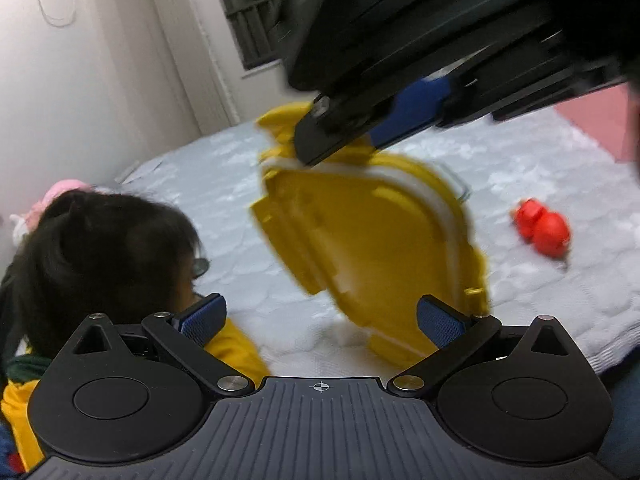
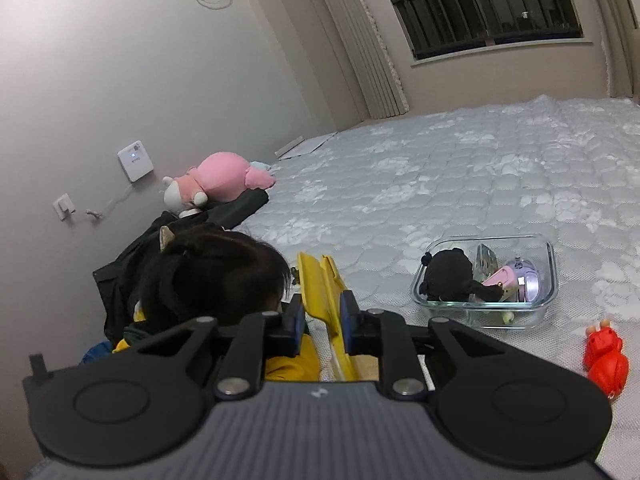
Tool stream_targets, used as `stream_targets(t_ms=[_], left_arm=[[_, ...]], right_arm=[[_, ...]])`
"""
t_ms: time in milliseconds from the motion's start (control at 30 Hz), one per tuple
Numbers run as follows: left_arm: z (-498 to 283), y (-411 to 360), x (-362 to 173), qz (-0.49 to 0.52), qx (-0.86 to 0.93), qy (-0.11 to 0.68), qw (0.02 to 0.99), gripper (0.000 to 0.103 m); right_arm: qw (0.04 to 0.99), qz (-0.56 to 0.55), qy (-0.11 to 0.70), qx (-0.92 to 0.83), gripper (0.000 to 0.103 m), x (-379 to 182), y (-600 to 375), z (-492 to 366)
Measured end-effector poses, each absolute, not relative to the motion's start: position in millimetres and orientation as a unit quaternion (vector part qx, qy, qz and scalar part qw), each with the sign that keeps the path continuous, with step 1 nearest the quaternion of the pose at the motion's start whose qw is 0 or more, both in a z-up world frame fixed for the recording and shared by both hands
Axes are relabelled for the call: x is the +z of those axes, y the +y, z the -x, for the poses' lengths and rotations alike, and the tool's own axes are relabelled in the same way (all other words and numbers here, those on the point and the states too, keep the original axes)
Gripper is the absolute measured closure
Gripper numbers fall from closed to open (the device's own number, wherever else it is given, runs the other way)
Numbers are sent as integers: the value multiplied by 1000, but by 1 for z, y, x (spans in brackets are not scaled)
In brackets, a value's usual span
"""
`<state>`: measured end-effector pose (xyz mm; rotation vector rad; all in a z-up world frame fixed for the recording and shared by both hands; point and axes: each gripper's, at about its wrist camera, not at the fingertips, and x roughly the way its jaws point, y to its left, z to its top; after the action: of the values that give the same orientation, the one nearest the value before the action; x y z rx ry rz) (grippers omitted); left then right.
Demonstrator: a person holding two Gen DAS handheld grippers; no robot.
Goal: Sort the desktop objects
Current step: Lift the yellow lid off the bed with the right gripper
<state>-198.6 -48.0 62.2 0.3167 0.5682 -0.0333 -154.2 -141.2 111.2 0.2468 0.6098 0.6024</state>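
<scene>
Right tool [image 2: 322,322] first, closest to its own lens: its two blue-padded jaws are drawn in narrow on the yellow lid [image 2: 324,300], which stands edge-on between them, tilted up off the bed. The gap is slim and the lid fills it; the pads look to be against the plastic on both sides.

Over on the left wrist view, the left tool [image 1: 320,316] sits wide, its blue pads far apart, nothing pinched between them. Just beyond its right finger, the same yellow lid [image 1: 372,248] hangs broadside, blurred, with a white seal strip showing along its rim. Up above it, the right tool [image 1: 340,136] comes in from the top right and bites the lid's upper edge.

At lower left in both views, a person's dark-haired head [image 2: 216,276] is right beside the tools, a yellow garment [image 2: 292,360] beneath.

Out on the quilted white bed [image 2: 440,168], the glass container [image 2: 486,280] sits open, well apart from the lid, to the right. Inside it: a black fuzzy item [image 2: 452,276], something pink and lilac [image 2: 516,280], other bits too jumbled to name. Near it, toward the right edge, a red toy [image 2: 604,356] lies on the cover.

Further back on the left, a pink plush [image 2: 220,180] rests on dark fabric [image 2: 240,208] against the wall. A white box [image 2: 135,161] with a small light is mounted on that wall, and the dark window [image 2: 488,8] closes off the far side.
</scene>
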Motion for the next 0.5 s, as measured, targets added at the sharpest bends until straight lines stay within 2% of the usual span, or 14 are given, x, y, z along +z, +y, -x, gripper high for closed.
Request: stream_targets(t_ms=[200, 500], left_arm=[[213, -60, 50, -153, 60, 195, 967, 0], [266, -110, 20, -268, 125, 106, 949, 0]], right_arm=[[901, -85, 308, 292, 81, 122, -132, 159], [893, -39, 346, 283, 81, 128, -148, 168]])
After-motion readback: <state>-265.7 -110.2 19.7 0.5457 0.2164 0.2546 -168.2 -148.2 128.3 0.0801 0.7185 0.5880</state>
